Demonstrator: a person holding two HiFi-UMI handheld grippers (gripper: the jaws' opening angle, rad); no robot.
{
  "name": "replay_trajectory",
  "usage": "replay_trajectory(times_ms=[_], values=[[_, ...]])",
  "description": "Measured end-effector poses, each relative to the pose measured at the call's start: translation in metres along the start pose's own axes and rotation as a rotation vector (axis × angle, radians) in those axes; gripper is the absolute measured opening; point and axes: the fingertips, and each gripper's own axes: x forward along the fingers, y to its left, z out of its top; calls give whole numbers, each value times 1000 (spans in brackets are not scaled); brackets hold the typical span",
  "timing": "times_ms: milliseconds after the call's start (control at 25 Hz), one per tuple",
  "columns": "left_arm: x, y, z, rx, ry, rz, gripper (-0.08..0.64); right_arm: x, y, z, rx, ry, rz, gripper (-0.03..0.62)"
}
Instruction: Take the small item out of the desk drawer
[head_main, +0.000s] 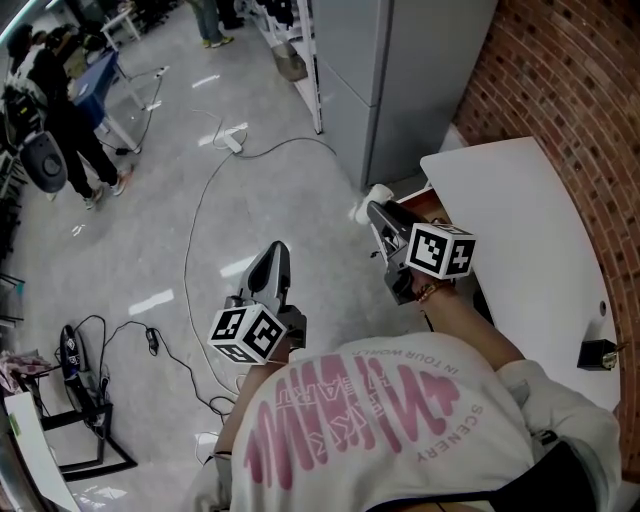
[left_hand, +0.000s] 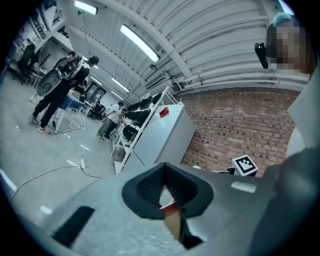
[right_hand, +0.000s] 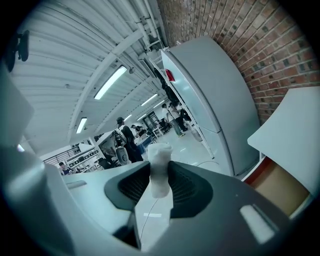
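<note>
1. Hidden parts: in the head view my right tongs (head_main: 380, 215) and forearm are covering most of the drawer (right_hand: 276, 186). The right gripper view is showing only a brown strip of its inside under the white worktop (head_main: 520, 220). A black object (head_main: 597, 353) at the worktop's edge is too small to identify.
2. Surroundings: a grey cabinet (head_main: 400, 80) is standing beside the worktop, near the brick wall (head_main: 570, 80). A cable (head_main: 195, 210) is looping across the floor.
3. Tongs: my left tongs (head_main: 272, 262) are standing narrow, pads together, carrying nothing. My right tongs are clamping the small white item (right_hand: 159, 167).
4. Item: I am holding it outside the drawer, near the worktop's corner. In the right gripper view its long axis is running upright and its top is projecting past the pad tips.
</note>
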Motion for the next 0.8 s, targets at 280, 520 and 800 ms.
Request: replay_trajectory(times_ms=[280, 520, 800], values=[[10, -8, -5, 2, -2, 21, 3, -2, -20, 4, -8, 19, -11, 127], [19, -16, -13, 0, 7, 36, 3, -5, -35, 6, -7, 35, -11, 127], [19, -17, -17, -5, 15, 43, 3, -8, -41, 3, 1, 44, -17, 127]])
